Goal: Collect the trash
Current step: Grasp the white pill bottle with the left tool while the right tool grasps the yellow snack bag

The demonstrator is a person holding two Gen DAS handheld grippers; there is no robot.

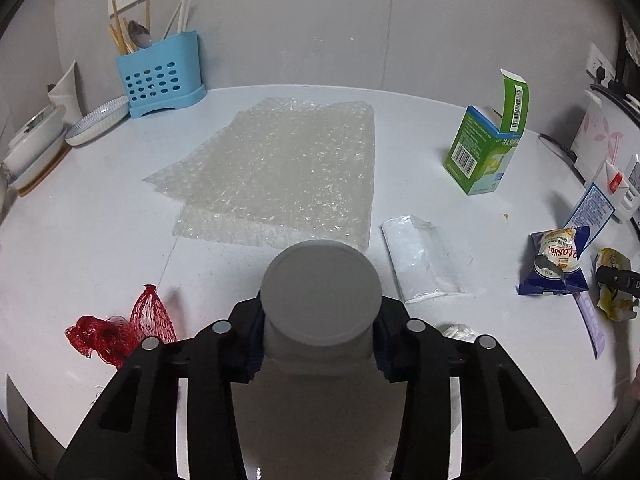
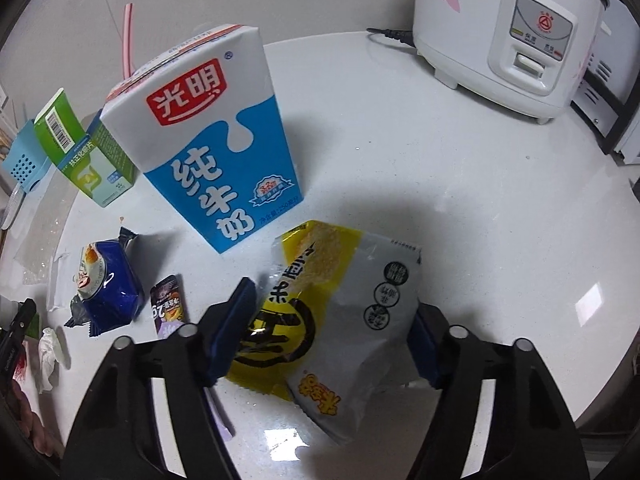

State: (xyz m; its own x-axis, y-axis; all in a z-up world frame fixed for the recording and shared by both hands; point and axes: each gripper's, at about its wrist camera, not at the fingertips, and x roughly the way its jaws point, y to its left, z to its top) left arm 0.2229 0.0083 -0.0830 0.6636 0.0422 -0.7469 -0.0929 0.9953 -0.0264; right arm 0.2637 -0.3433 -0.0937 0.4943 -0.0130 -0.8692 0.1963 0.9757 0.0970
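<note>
My left gripper (image 1: 320,344) is shut on a grey round-bottomed cup (image 1: 320,292) and holds it above the white table (image 1: 80,240). My right gripper (image 2: 332,332) stands open around a yellow-and-grey snack bag (image 2: 340,320) that lies on the table; its pads do not press it. A blue-and-white milk carton (image 2: 212,140) with a pink straw stands just beyond. Other trash lies about: bubble wrap (image 1: 280,168), a clear plastic bag (image 1: 424,260), a red net (image 1: 116,328), a blue snack wrapper (image 1: 556,264) (image 2: 108,284), a crumpled tissue (image 2: 48,356), a small purple packet (image 2: 168,308).
An open green medicine box (image 1: 484,148) (image 2: 92,160) stands at the right of the table. A blue utensil holder (image 1: 160,76) and stacked dishes (image 1: 40,148) sit at the back left. A white rice cooker (image 2: 508,36) stands at the back right, its cord on the table.
</note>
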